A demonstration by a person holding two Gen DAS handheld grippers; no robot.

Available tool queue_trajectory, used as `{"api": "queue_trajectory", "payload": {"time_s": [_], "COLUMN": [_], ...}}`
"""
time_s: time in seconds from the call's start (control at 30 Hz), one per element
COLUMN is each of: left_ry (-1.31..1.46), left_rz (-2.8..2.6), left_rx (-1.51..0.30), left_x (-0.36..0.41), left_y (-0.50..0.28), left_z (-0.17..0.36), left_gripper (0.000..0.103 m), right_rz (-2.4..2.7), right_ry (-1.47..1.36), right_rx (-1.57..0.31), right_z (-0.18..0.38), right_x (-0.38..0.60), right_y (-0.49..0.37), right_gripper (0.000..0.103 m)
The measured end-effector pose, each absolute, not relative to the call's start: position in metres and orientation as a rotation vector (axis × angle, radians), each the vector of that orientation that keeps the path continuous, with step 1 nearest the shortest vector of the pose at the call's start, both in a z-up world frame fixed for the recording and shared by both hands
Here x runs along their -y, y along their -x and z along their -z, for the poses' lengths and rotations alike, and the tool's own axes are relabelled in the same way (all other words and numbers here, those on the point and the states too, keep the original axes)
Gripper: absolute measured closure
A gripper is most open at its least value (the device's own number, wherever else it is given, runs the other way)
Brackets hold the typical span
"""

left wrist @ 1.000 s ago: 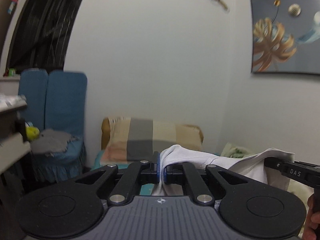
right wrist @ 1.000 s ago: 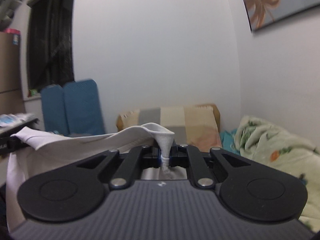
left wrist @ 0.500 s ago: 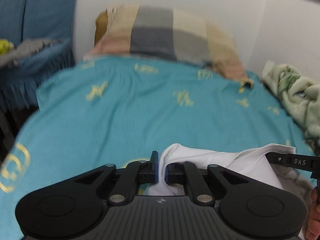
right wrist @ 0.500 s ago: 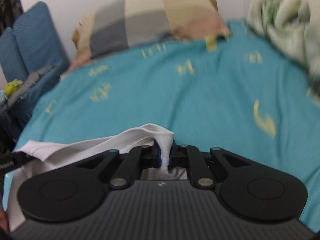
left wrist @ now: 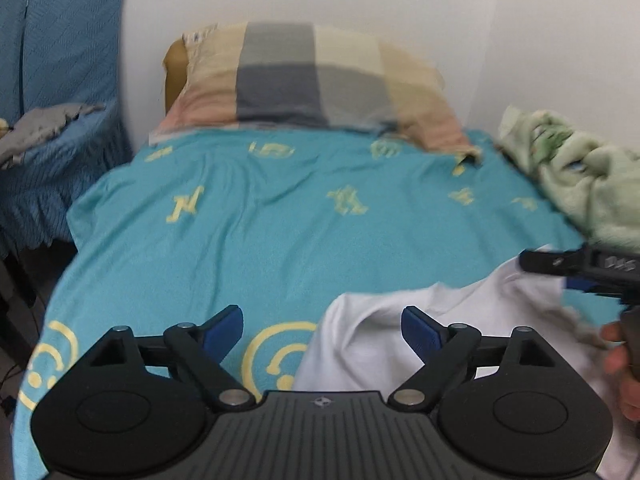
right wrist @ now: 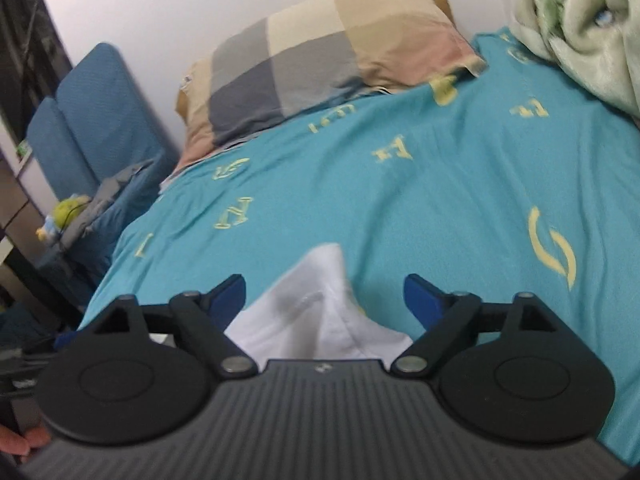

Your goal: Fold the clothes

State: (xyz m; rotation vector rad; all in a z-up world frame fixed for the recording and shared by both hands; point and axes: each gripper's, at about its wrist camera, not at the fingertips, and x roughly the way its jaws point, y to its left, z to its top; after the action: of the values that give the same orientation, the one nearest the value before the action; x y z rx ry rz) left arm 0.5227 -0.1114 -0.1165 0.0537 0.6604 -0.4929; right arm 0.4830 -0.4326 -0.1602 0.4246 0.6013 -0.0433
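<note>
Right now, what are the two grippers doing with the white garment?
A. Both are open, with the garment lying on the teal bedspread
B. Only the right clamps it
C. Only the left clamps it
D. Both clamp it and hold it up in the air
A: the left gripper and the right gripper both show their blue-padded fingers spread wide, and the white garment lies loose on the teal bedspread.

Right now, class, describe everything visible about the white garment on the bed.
The white garment is soft, plain cloth, rumpled rather than folded, lying on the teal bedspread near its front edge. Both the left tongs and the right tongs stand open over it; neither grips it. Its lower part is hidden.
</note>
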Motion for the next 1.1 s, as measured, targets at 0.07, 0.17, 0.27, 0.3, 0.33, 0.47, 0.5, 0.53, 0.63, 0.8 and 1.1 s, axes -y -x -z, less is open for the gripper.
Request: {"api": "queue_trajectory", "payload": {"time_s": [0.07,0.17,0.27,0.3,0.33,0.47,0.5,0.53,0.63,0.8,1.1], "left_ry": [-0.052,-0.062,-0.047,-0.036,-0.023,0.02,0.023,0.029,0.045,0.061,0.132], "left_rz": [0.489,0.501,0.505,0.503,0.501,0.494,0.488,0.483,0.467,0.437,0.378], "left_rx": [-0.642,-0.611,-0.582,-0.573,-0.569,-0.559,-0.555,-0.554,-0.556,-0.561,-0.672], "left_x": [0.104,0.094,0.08,0.073,0.067,0.043,0.038,0.033,0.022,0.007,-0.01], "left_y": [-0.509,-0.477,-0.434,-0.417,-0.401,-0.327,-0.308,-0.289,-0.24,-0.164,-0.121], "left_z": [0.1,0.074,0.048,0.04,0.033,0.012,0.008,0.005,0.0,-0.003,0.018], "left_gripper": [0.014,0.014,0.014,0.014,0.014,0.015,0.015,0.015,0.015,0.015,0.015], "right_rz": [0.05,0.062,0.059,0.06,0.058,0.051,0.051,0.047,0.024,0.01,-0.01], "right_ry": [-0.414,-0.417,-0.408,-0.401,-0.394,-0.38,-0.382,-0.384,-0.372,-0.334,-0.412], "right_rx": [-0.597,-0.593,-0.577,-0.57,-0.56,-0.517,-0.507,-0.499,-0.489,-0.505,-0.448], "right_z": [0.15,0.135,0.118,0.112,0.105,0.077,0.069,0.061,0.039,0.011,0.012], "right_x": [0.431,0.427,0.419,0.415,0.411,0.395,0.392,0.388,0.372,0.343,0.334], "right_y": [-0.473,-0.449,-0.413,-0.4,-0.384,-0.317,-0.299,-0.281,-0.231,-0.163,-0.09], "right_gripper": [0.016,0.016,0.016,0.016,0.016,0.016,0.016,0.016,0.016,0.016,0.016]}}
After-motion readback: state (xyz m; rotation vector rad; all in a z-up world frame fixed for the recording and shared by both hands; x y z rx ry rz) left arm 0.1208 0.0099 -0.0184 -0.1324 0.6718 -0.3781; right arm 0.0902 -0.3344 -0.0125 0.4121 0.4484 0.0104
